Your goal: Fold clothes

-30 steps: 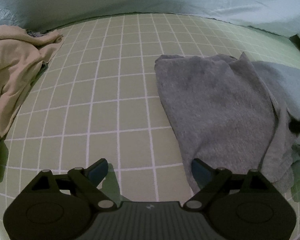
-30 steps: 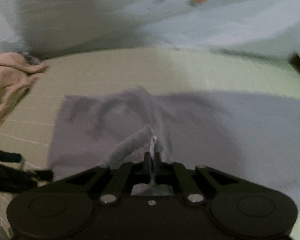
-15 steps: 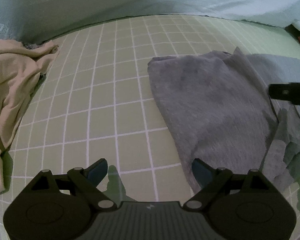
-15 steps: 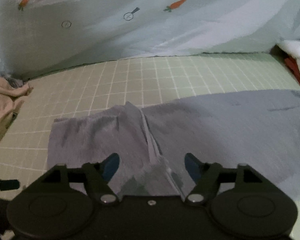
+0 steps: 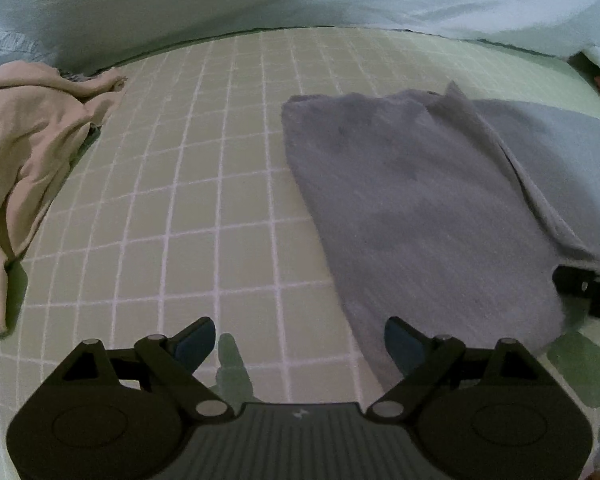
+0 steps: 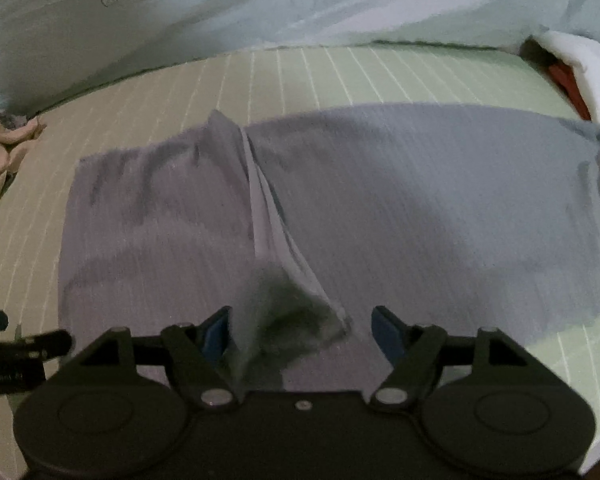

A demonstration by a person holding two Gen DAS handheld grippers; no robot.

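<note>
1. At the bottom of the left wrist view, the left tongs [image 5: 298, 340] are seen spread wide with nothing between the blue pads [image 5: 192, 338]; they are held over the green checked mat [image 5: 204, 200], with the near left edge of the grey garment [image 5: 412, 208] just by the right pad.
2. At the bottom of the right wrist view, the right tongs [image 6: 300, 334] are likewise spread wide and empty; a raised, blurred fold of the grey garment [image 6: 340, 208] is seen between the pads, but it is not gripped.
3. The grey garment is laid flat on the mat [image 6: 340, 76], spread from left to right, with one part folded over the other; a pale seam [image 6: 268, 220] runs from near the right tongs away toward a small raised peak at the far edge.
4. In the right wrist view, part of the left tongs is seen as a dark shape at the left edge, just beside the garment's near left corner.
5. Farther left, well apart from the grey garment, a crumpled beige cloth [image 5: 24, 152] is lying at the mat's edge.
6. Beyond the mat, a pale blue sheet [image 6: 300, 8] printed with small carrots is seen rising behind it.
7. At the far right corner, something white [image 6: 584, 64] with a red item beneath it is seen; what it is cannot be told.
</note>
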